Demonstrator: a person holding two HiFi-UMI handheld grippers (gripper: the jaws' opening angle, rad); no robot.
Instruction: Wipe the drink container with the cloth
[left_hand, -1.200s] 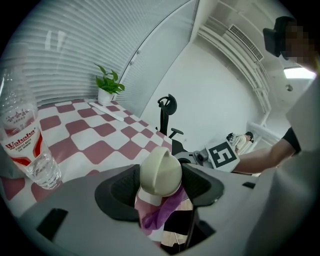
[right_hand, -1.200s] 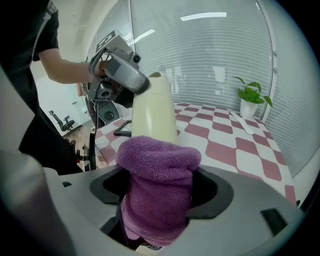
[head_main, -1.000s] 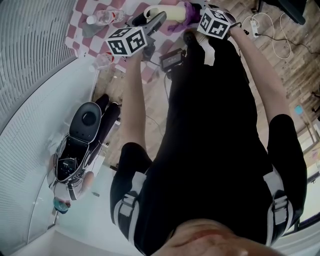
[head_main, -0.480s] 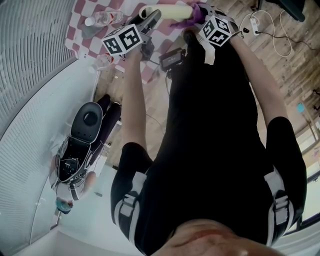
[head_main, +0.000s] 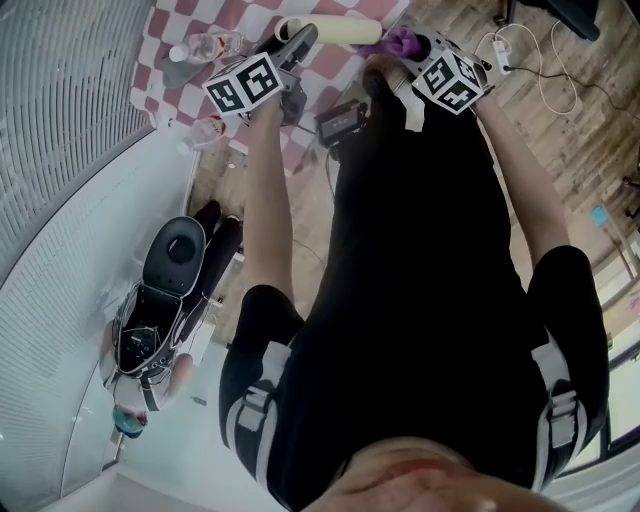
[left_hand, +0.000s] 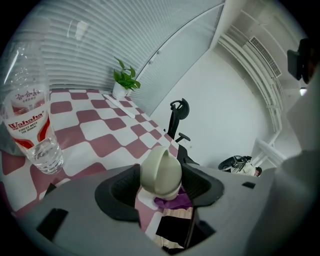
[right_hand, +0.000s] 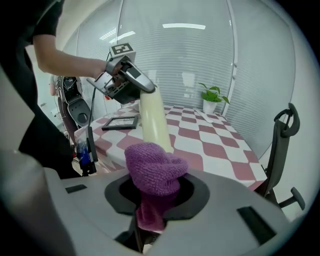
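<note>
left gripper (left_hand: 161, 197) clamped on cream drink container (left_hand: 160, 172). right gripper (right_hand: 154, 195) jaws just been closing, now pinching purple cloth (right_hand: 152, 167), container at its 12 o'clock.

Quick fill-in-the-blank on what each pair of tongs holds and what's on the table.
The right tongs pinch a ____ cloth.
The left tongs grip the cream drink container; the tablecloth beyond is checked red and ____.
The white pot on it holds a green ____.
Missing: purple; white; plant.
The right tongs have just been closing, with the cloth between them.
</note>
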